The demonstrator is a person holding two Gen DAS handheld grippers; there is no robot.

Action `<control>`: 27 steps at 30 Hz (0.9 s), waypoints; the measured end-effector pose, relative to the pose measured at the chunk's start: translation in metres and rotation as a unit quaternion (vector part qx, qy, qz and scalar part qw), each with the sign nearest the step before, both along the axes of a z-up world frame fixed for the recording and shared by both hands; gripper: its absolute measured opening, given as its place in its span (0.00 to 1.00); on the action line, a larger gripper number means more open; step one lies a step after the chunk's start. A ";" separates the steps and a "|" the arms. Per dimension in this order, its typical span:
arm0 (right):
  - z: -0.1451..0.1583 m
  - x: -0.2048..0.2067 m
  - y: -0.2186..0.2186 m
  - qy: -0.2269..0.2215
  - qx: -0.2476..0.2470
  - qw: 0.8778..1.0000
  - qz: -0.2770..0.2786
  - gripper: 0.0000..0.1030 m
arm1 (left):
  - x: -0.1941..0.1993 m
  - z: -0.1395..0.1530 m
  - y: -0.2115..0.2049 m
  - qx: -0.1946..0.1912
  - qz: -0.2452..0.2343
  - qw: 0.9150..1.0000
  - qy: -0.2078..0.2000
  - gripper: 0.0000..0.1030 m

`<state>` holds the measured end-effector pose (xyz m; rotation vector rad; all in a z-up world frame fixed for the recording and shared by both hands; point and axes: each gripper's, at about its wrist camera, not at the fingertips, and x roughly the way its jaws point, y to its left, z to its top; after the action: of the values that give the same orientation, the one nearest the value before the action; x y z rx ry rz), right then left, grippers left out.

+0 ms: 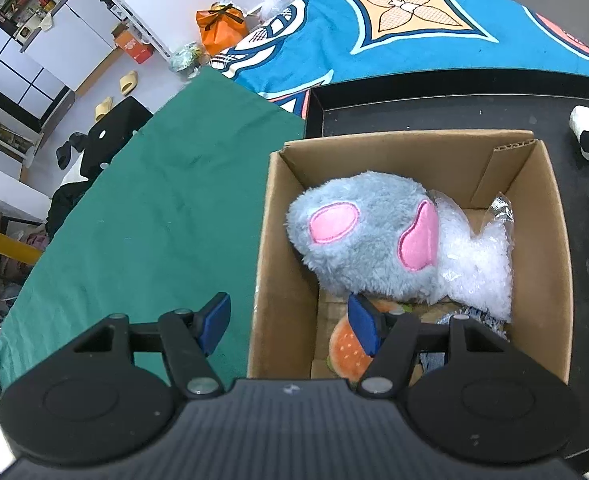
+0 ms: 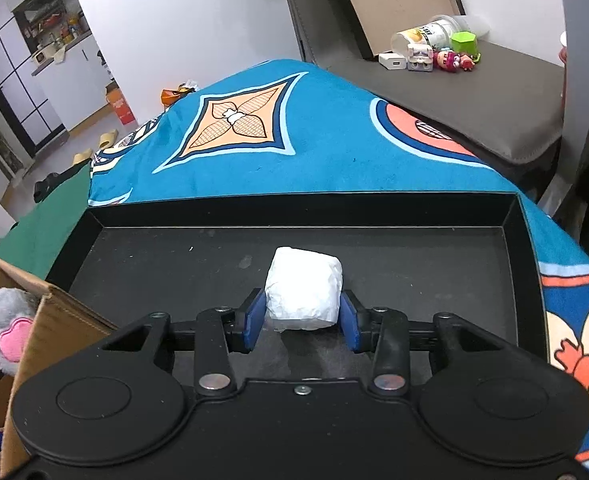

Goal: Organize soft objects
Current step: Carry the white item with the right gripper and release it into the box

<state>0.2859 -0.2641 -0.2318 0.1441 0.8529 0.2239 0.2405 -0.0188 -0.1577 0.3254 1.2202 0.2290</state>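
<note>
Over the cardboard box, left-wrist view: the left gripper stood spread and empty astride the box's left wall, with the grey plush toy inside, ahead and to its right. Near the black tray's front edge, right-wrist view: the right gripper pinched the white bundle by its sides; the box lay to its left.
</note>
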 end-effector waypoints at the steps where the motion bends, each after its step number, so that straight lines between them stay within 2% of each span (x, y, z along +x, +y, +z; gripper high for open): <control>1: 0.002 -0.001 0.000 0.000 0.001 1.000 -0.003 0.38 | -0.002 0.002 0.000 0.002 -0.001 1.000 -0.001 0.62; 15: 0.035 -0.037 -0.010 -0.020 0.027 0.999 -0.018 0.38 | -0.040 0.021 0.015 -0.001 0.007 1.000 -0.013 0.62; 20: 0.053 -0.056 -0.014 -0.023 0.045 0.999 -0.020 0.38 | -0.052 0.032 0.021 -0.016 0.017 1.000 -0.020 0.62; 24: 0.071 -0.072 -0.013 -0.048 0.050 0.998 -0.012 0.38 | -0.064 0.042 0.021 -0.024 0.016 0.999 -0.030 0.62; 27: 0.073 -0.084 -0.014 -0.050 0.061 0.997 -0.018 0.38 | -0.071 0.047 0.023 -0.028 0.018 0.999 -0.035 0.62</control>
<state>0.2020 -0.2783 -0.1593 0.2608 0.7372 0.2482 0.1700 0.0038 -0.1105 0.2455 1.1623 0.2356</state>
